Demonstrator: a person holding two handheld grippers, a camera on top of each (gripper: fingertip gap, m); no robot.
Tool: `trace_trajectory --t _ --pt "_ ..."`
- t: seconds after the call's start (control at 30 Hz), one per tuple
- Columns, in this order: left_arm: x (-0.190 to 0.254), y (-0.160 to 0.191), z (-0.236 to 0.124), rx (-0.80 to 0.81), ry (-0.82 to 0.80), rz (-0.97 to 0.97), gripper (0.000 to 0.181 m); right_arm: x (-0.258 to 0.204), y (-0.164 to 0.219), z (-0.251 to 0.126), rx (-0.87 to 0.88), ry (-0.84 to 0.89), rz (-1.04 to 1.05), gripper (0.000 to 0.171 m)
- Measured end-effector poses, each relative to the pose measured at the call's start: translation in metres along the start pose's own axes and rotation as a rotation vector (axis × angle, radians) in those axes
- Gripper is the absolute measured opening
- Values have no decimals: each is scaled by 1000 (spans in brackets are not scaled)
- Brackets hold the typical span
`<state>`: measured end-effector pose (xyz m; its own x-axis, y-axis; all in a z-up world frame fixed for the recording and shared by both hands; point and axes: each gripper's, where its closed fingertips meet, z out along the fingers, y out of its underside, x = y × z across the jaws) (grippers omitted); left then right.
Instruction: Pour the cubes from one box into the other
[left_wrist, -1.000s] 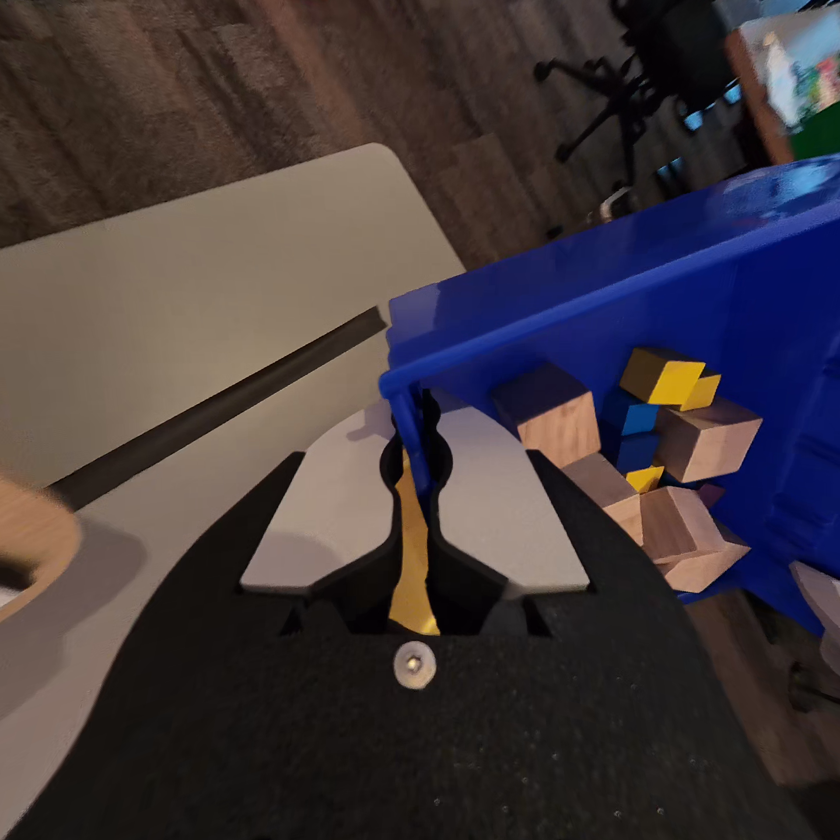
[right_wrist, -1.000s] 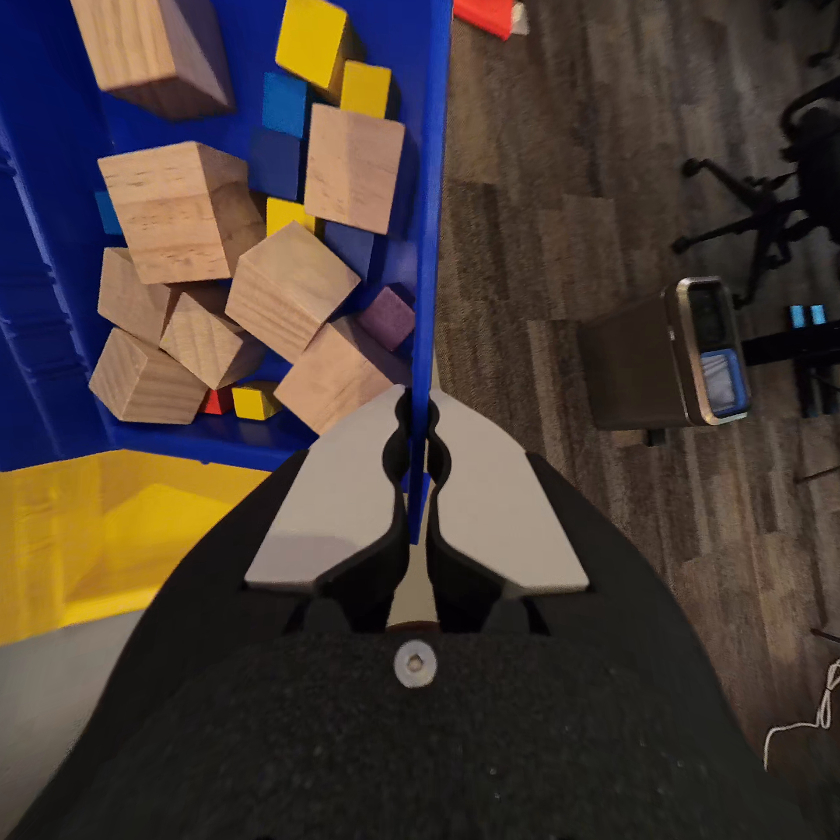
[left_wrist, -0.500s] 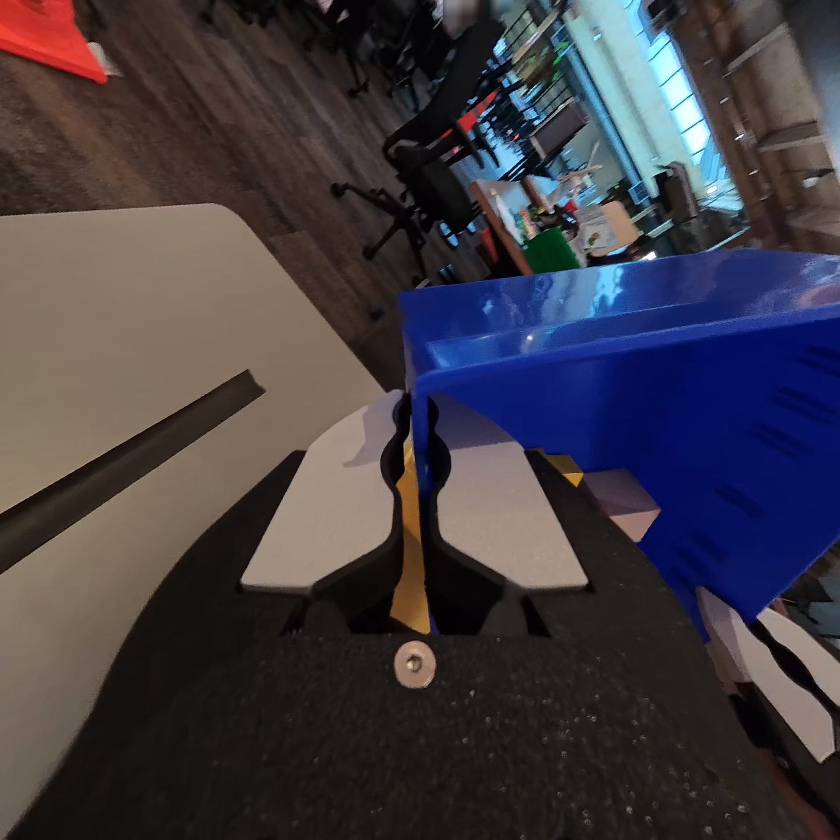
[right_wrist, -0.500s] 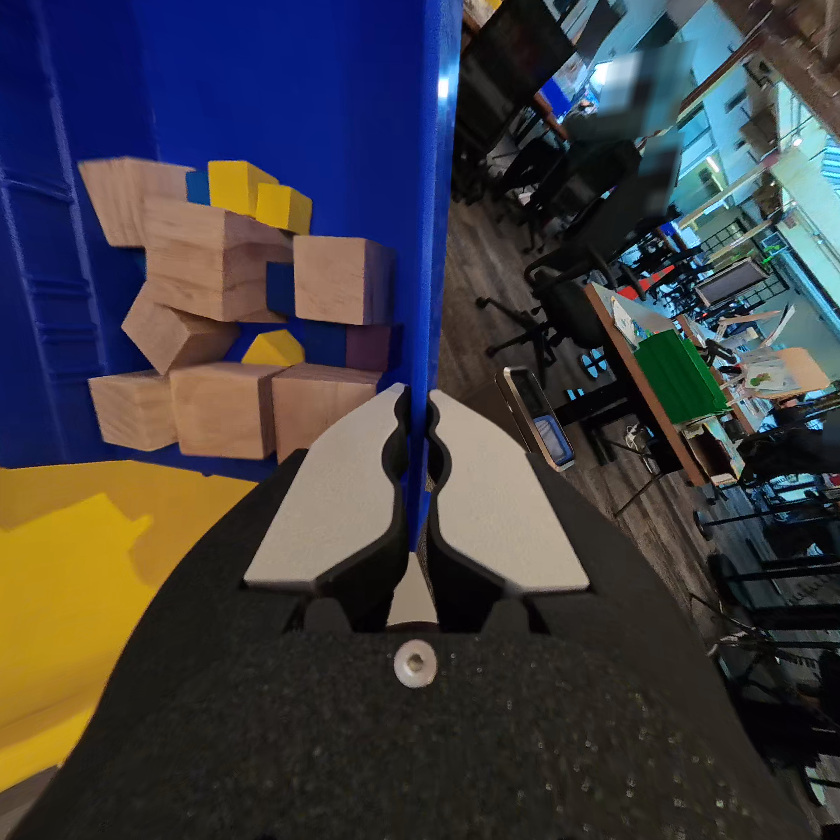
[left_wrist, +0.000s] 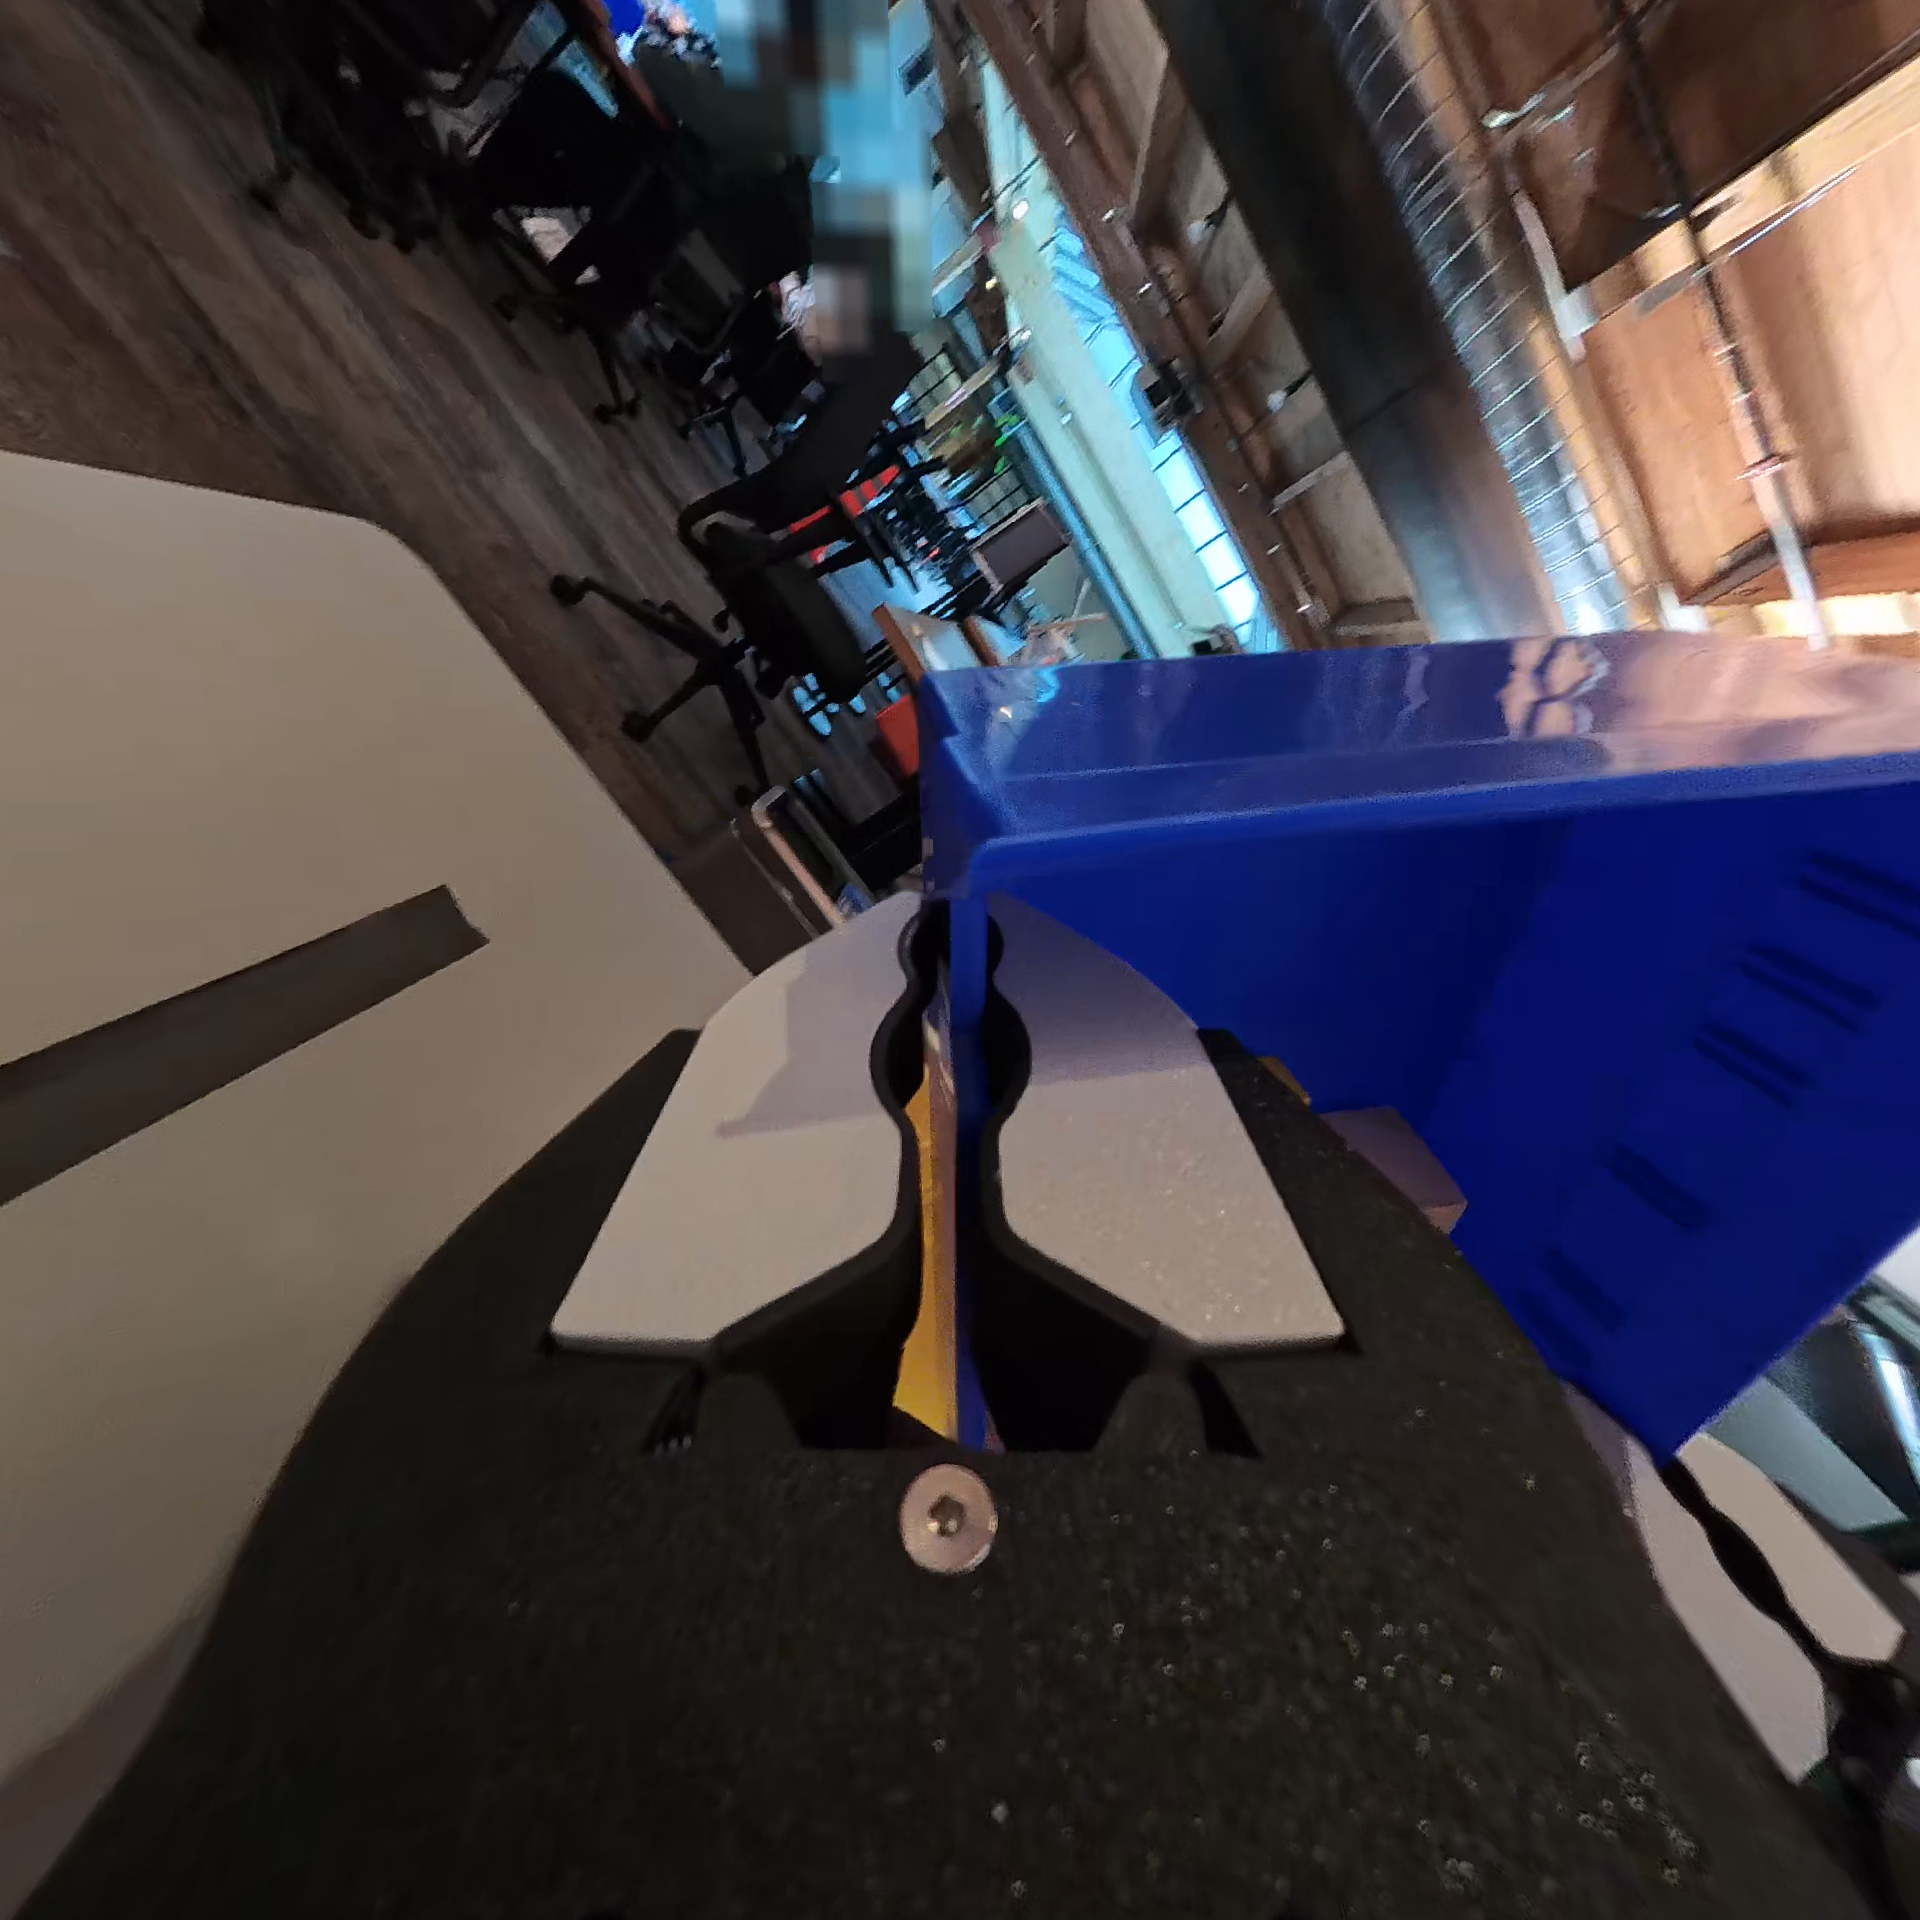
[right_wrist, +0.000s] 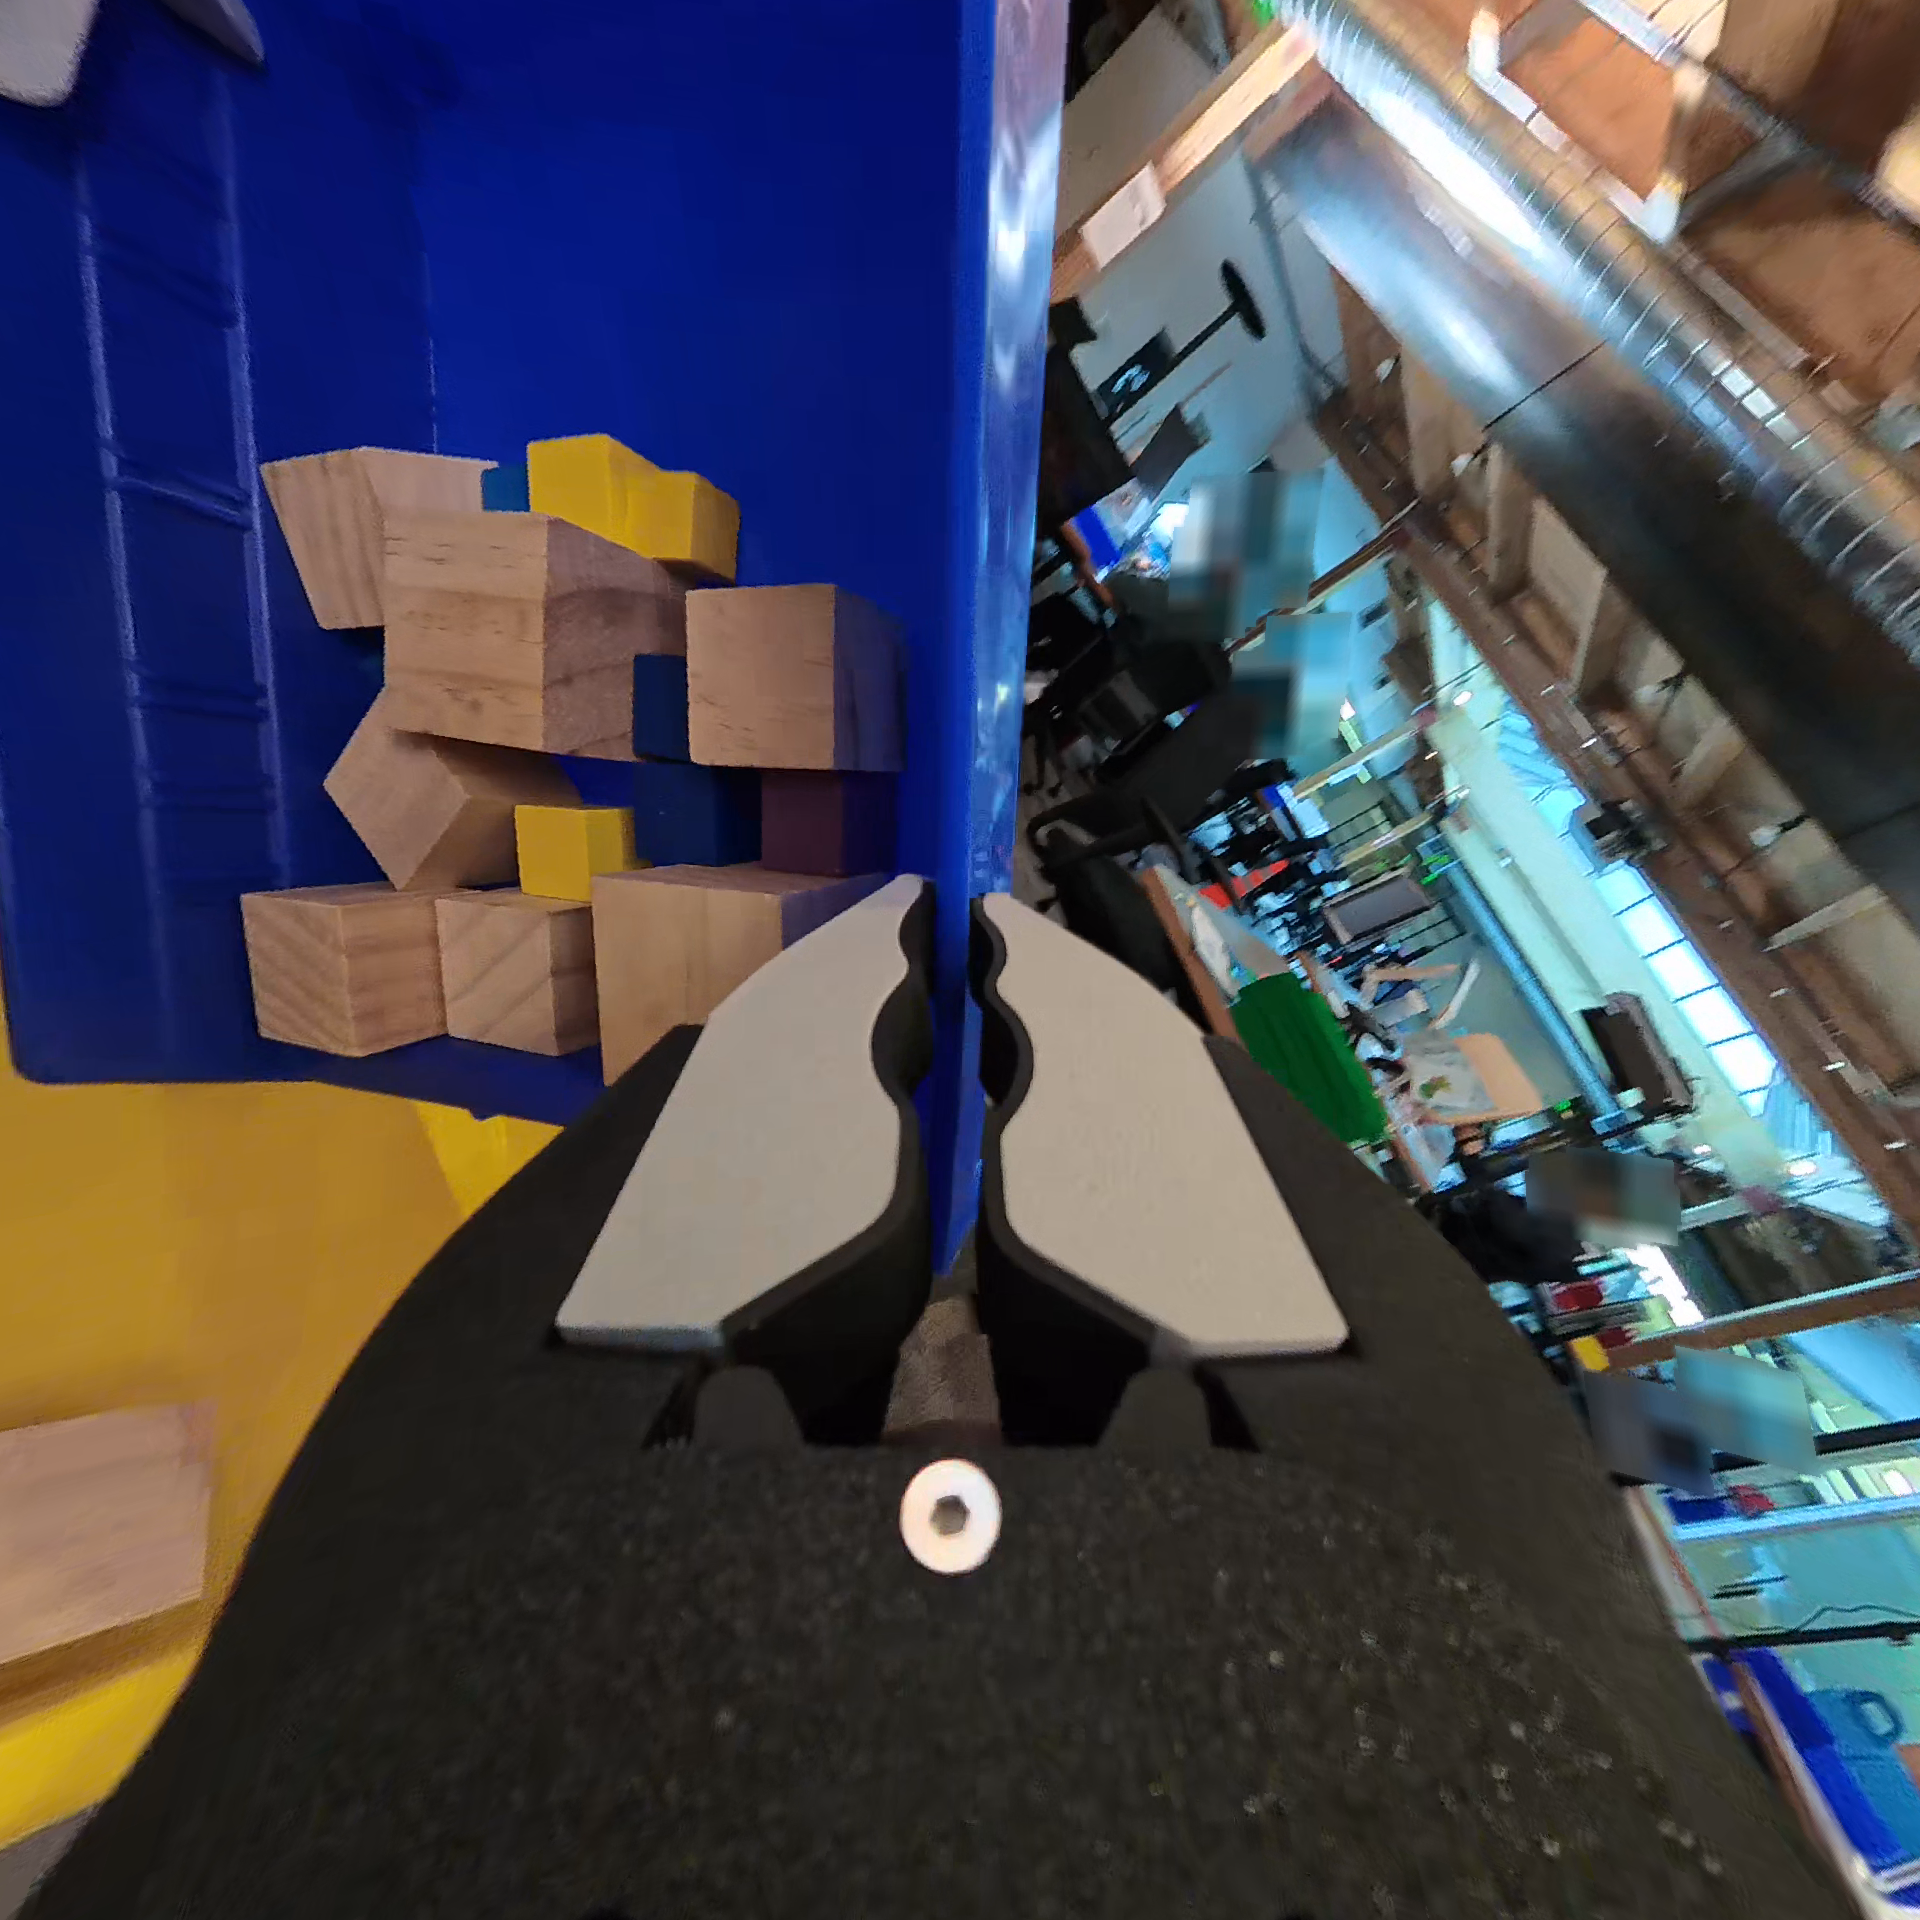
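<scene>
Two grippers carry our blue box (right_wrist: 675, 260), tipped steeply over the yellow box (right_wrist: 208, 1226). We have the left gripper (left_wrist: 951, 935) clamped on one side wall and the right gripper (right_wrist: 951, 914) clamped on the opposite wall. Cubes (right_wrist: 540, 727), wooden, yellow, blue and purple, pile against the lowered edge inside the blue box. One wooden cube (right_wrist: 94, 1527) lies in the yellow box. Left of us sits the counter (left_wrist: 208, 727).
</scene>
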<state>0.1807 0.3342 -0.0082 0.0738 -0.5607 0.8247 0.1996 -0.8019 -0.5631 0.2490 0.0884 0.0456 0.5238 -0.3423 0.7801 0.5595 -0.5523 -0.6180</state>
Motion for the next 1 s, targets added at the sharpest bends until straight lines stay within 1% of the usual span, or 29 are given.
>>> trace_trajectory --t 0.1,0.2,0.33,0.43,0.5,0.57,0.6,0.67,0.8,0.93,1.0 --pt "5 -6 -5 14 41 30 4 -12 1 -8 53 49 -48 4" --pt "0 -3 -7 -20 26 47 5 -20 7 -8 63 45 -47 4" --pt "9 0 -9 -12 66 69 5 -6 1 -13 94 81 -23 4" --pt "8 -3 -5 33 81 10 4 -7 1 -7 77 78 -61 4" --pt "16 -7 -6 57 100 57 5 -4 -4 -13 117 100 -38 4" --pt "11 -10 -4 58 86 21 5 -9 3 -2 91 85 -73 3" --pt "11 -11 -5 62 62 29 5 -12 6 -1 73 65 -69 3" --pt "20 -10 -9 61 54 124 5 -11 9 -6 99 102 -59 3" --pt "15 -16 -9 82 67 76 5 -21 9 -1 123 103 -73 3" --pt "19 -19 -11 121 120 57 5 -17 4 -4 162 132 -51 4" --pt "17 -18 -9 112 114 68 5 -16 4 -2 165 142 -66 3"
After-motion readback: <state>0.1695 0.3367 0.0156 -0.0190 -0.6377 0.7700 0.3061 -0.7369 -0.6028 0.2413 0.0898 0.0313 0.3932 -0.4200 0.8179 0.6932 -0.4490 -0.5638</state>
